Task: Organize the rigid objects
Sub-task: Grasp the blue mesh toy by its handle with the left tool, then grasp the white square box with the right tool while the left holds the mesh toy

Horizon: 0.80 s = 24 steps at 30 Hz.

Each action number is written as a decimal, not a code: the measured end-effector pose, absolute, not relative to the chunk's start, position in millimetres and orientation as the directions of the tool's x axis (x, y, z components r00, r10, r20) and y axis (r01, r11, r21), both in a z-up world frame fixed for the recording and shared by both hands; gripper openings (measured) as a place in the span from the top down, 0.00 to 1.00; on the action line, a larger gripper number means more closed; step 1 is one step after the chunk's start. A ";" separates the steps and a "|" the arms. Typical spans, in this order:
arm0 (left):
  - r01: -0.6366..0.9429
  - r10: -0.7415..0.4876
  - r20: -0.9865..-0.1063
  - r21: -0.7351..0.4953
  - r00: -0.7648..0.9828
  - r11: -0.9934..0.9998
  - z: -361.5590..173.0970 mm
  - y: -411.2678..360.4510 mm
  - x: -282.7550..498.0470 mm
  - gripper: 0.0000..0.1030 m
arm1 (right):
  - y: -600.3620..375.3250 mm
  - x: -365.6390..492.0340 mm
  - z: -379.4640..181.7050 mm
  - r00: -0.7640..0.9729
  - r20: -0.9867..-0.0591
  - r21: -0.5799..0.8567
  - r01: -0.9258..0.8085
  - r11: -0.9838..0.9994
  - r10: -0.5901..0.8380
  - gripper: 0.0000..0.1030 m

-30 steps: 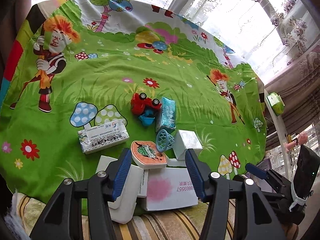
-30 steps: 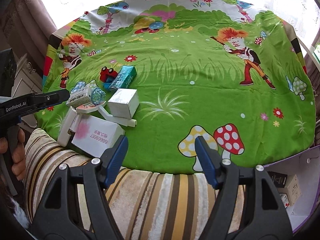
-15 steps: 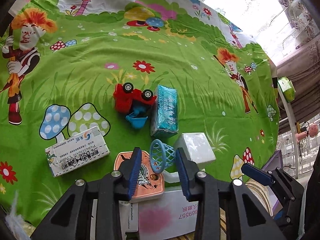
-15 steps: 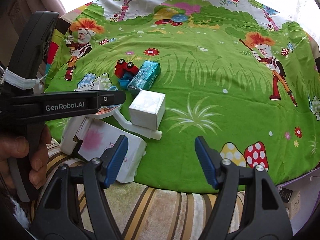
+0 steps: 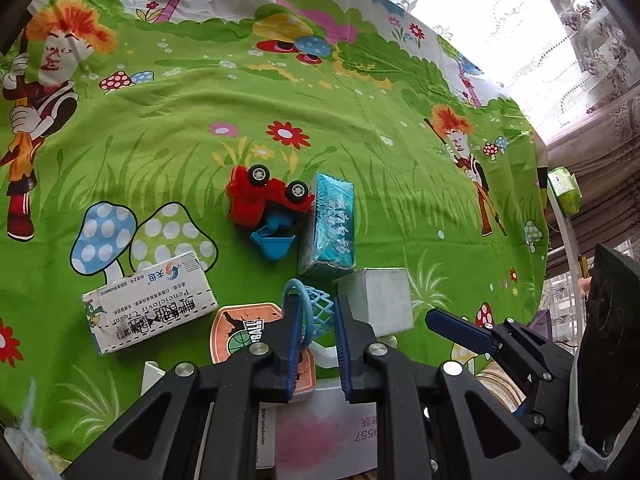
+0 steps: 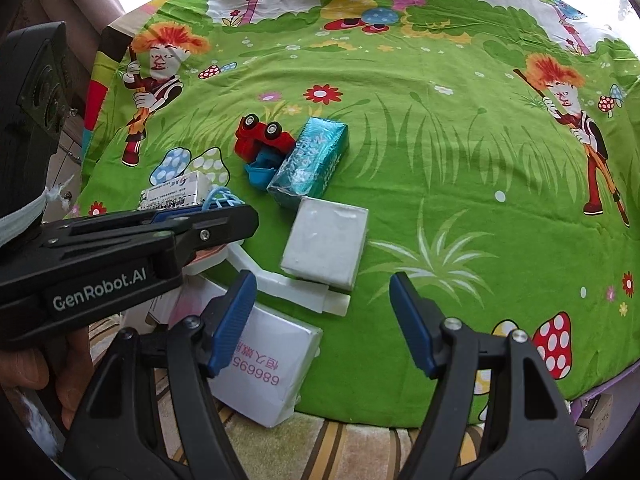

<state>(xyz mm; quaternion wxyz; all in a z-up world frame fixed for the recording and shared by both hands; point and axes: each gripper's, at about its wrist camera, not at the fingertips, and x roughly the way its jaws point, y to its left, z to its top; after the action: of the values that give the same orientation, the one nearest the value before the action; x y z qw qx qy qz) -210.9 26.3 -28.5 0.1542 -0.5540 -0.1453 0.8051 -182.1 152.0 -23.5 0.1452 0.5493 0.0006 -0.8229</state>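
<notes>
My left gripper has its jaws narrowed around the blue net hoop of a toy basketball board; I cannot tell whether the pads press it. The hoop shows past the left gripper in the right wrist view. A red toy car lies overturned beside a teal packet, a grey-white box and a white medicine box. My right gripper is open and empty above the table's near edge, by a white box with pink print.
The green cartoon tablecloth covers the table. A white plastic stand lies in front of the grey-white box. A striped cushion lies below the near edge. Small boxes sit low at the right.
My left gripper moved forward over the basketball board and narrowed its jaws around the blue hoop. My right gripper moved closer to the left pile and stayed open.
</notes>
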 end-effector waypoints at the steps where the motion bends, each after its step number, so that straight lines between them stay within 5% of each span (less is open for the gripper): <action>1: -0.084 0.412 -0.844 -0.410 -0.344 -0.908 -27.8 25.4 -211.0 0.85 | 152.0 -183.4 -24.5 -0.352 -0.905 0.160 0.235 -0.959 -0.238 0.30; 21: -0.084 0.430 -0.819 -0.433 -0.380 -0.898 -24.5 21.9 -207.7 0.86 | 144.6 -212.5 -43.0 -0.332 -0.909 0.192 0.203 -0.960 -0.252 0.31; 23: -0.082 0.434 -0.817 -0.437 -0.380 -0.895 -24.9 21.8 -206.5 0.86 | 144.5 -212.6 -44.8 -0.331 -0.914 0.176 0.196 -0.965 -0.234 0.51; 24: -0.083 0.436 -0.815 -0.440 -0.382 -0.894 -24.8 21.5 -206.0 0.86 | 145.8 -212.5 -44.7 -0.333 -0.912 0.183 0.195 -0.964 -0.241 0.51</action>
<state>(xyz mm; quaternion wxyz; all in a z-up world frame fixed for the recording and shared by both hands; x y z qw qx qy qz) -206.0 21.5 -24.8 0.1592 -0.5326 -0.1657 0.8146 -212.5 145.8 -44.7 0.1336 0.5620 -0.0202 -0.8160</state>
